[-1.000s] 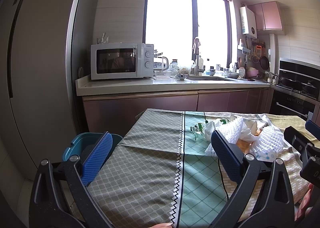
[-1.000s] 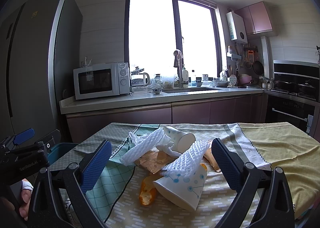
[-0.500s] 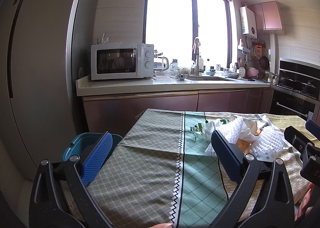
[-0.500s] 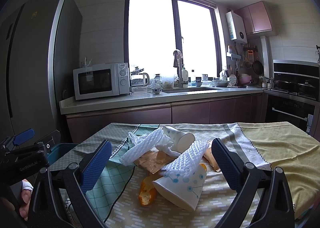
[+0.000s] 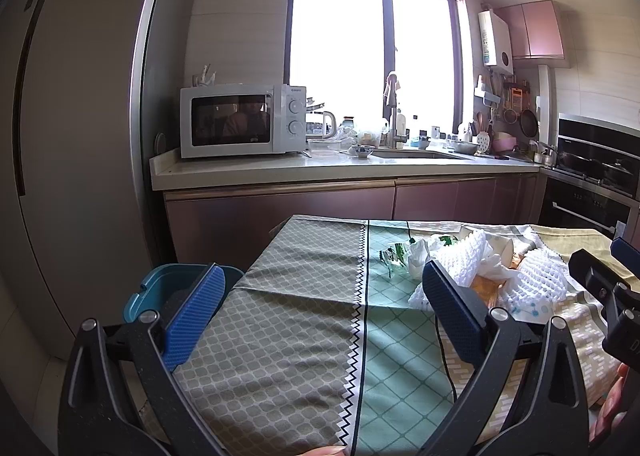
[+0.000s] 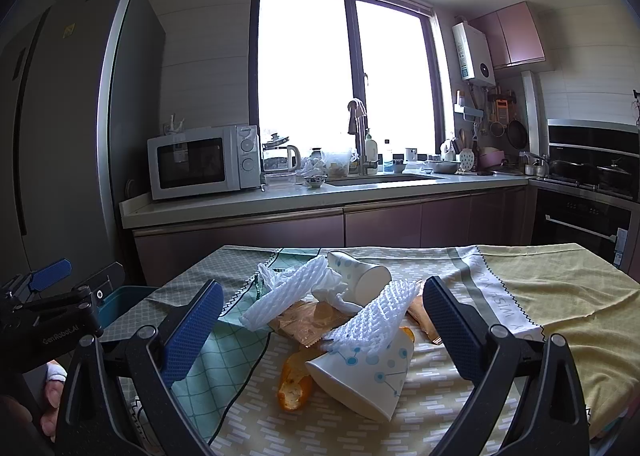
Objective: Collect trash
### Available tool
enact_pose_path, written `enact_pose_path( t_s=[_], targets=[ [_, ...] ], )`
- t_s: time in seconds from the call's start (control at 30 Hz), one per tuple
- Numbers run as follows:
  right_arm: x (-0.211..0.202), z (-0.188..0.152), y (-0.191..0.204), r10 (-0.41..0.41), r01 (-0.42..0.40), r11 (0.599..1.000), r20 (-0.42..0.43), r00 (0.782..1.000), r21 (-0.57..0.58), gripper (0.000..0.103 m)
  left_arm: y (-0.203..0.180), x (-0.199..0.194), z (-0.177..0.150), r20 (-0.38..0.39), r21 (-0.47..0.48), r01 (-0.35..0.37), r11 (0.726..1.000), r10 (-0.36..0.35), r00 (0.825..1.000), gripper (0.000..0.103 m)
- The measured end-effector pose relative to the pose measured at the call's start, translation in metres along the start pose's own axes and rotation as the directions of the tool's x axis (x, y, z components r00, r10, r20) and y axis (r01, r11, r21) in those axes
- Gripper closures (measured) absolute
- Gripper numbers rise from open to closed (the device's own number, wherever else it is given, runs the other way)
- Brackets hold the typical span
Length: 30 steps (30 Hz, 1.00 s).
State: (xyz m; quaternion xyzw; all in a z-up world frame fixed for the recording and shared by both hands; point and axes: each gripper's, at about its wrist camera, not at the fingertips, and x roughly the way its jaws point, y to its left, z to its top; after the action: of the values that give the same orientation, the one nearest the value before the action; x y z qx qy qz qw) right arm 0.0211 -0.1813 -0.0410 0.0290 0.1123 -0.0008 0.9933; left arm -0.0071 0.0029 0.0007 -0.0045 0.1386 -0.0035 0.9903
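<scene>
A kitchen: a grey fridge [image 6: 60, 136] at left and a bright window [image 6: 344, 80] above a counter carrying a microwave [image 6: 202, 162]. The table [image 5: 280, 336], under patchwork cloth, holds the trash pile [image 6: 344, 320] of foam netting, paper cups and peel. Left claw [image 5: 316, 316] and right claw [image 6: 320, 332] hover released, empty.

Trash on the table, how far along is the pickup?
Nothing looks done yet. The cups, foam nets, peel and wrappers all lie piled on the cloth. Both claws, left and right, are open and empty. Everything is left for the bin.
</scene>
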Motion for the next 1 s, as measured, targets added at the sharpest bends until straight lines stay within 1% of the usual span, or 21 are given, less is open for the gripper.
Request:
enact_pose_path(
  t_s=[0.27,0.47,0.6,0.7,0.83,0.93,1.0],
  targets=[
    [0.003,-0.001,-0.003,0.011,-0.011,1.000,-0.010,1.000,0.007,0.006,-0.002,0.001,-0.002,-0.011,0.002,0.004,1.000,-0.004,1.000,0.006],
    [0.006,-0.002,-0.015,0.010,-0.010,1.000,-0.027,1.000,0.021,0.006,-0.005,0.009,-0.004,-0.035,0.008,0.020,1.000,-0.020,0.999,0.006],
    [0.013,-0.006,-0.026,0.009,-0.007,0.999,-0.064,0.998,0.038,0.006,-0.013,0.016,-0.005,-0.068,0.019,0.074,0.997,-0.072,0.995,0.006],
    [0.023,-0.010,-0.036,0.019,-0.012,0.998,-0.110,0.994,0.068,0.006,-0.022,0.025,-0.009,-0.104,0.028,0.115,0.993,-0.111,0.988,0.006],
    [0.035,-0.014,-0.048,0.048,-0.030,0.993,-0.163,0.985,0.111,0.007,-0.039,0.040,-0.013,-0.147,0.063,0.166,0.984,-0.156,0.977,0.006],
    [0.045,-0.016,-0.052,0.085,-0.060,0.989,-0.194,0.977,0.135,0.013,-0.055,0.055,-0.016,-0.174,0.093,0.206,0.974,-0.188,0.967,0.006],
    [0.052,-0.017,-0.053,0.113,-0.083,0.985,-0.211,0.971,0.149,0.019,-0.065,0.066,-0.018,-0.193,0.113,0.233,0.966,-0.209,0.959,0.007]
  ],
)
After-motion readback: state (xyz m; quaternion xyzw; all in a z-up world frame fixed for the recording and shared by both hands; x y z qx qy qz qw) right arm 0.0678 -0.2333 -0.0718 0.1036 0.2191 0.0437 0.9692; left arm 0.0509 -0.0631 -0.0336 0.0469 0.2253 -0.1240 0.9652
